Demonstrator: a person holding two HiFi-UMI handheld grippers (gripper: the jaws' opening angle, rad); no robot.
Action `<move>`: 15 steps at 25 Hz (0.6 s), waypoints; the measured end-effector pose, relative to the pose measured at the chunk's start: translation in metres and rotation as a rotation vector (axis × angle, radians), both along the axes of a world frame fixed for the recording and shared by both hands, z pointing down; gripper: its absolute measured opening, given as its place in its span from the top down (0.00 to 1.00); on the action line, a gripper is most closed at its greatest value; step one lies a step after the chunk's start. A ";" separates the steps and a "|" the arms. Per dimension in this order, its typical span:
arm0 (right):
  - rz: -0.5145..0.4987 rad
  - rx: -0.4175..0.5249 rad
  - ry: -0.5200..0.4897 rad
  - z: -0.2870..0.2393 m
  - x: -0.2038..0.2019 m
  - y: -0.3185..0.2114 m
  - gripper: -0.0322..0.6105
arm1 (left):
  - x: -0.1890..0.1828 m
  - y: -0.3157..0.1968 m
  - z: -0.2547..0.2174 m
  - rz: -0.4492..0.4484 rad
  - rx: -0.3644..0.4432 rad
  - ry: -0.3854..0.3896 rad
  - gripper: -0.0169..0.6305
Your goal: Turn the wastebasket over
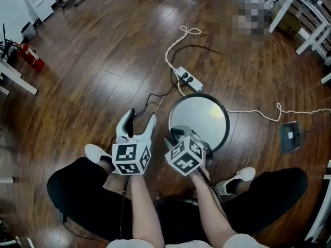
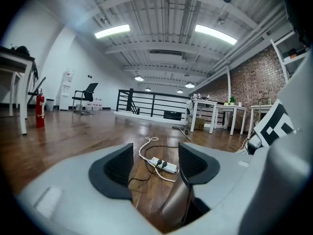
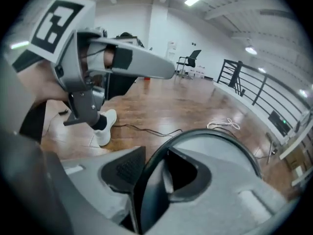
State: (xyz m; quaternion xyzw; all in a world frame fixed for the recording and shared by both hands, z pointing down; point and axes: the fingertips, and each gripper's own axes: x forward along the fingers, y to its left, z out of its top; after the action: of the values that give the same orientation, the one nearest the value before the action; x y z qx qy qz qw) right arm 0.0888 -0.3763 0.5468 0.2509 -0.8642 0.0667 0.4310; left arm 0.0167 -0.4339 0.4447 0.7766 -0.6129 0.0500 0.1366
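The wastebasket (image 1: 226, 112) stands upright on the wood floor in front of my knees, round, with a dark rim and a pale inside. My right gripper (image 1: 178, 134) points steeply down at its near rim. In the right gripper view the rim (image 3: 215, 133) runs between the two pads, one outside the wall and one inside, and the right gripper (image 3: 155, 173) is shut on it. My left gripper (image 1: 140, 120) hovers just left of the basket, jaws apart and nothing between them. In the left gripper view the left gripper (image 2: 155, 163) looks out level across the floor.
A white power strip (image 1: 189, 79) with dark and white cords lies on the floor just beyond the basket, also in the left gripper view (image 2: 163, 165). My white shoes (image 1: 95, 153) flank the grippers. A dark flat device (image 1: 290, 136) lies at right, a fire extinguisher (image 1: 30, 57) far left.
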 end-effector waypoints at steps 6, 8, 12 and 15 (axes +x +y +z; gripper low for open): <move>0.113 0.049 -0.147 -0.012 0.009 -0.004 0.81 | 0.000 0.000 0.012 -0.013 -0.047 -0.004 0.50; 0.117 0.067 -0.173 -0.020 0.015 -0.009 0.81 | -0.001 0.000 0.015 -0.013 -0.059 0.003 0.50; 0.168 0.115 -0.315 -0.053 0.036 -0.021 0.82 | -0.004 0.002 0.012 -0.022 -0.053 0.017 0.50; 0.278 0.147 -0.540 -0.085 0.059 -0.037 0.83 | -0.004 0.003 0.006 -0.014 -0.037 0.002 0.50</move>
State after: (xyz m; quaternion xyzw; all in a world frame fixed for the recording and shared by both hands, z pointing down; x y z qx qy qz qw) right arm 0.1479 -0.4131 0.4622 0.3703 -0.9074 0.1265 0.1534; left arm 0.0129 -0.4311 0.4508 0.7696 -0.6174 0.0595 0.1517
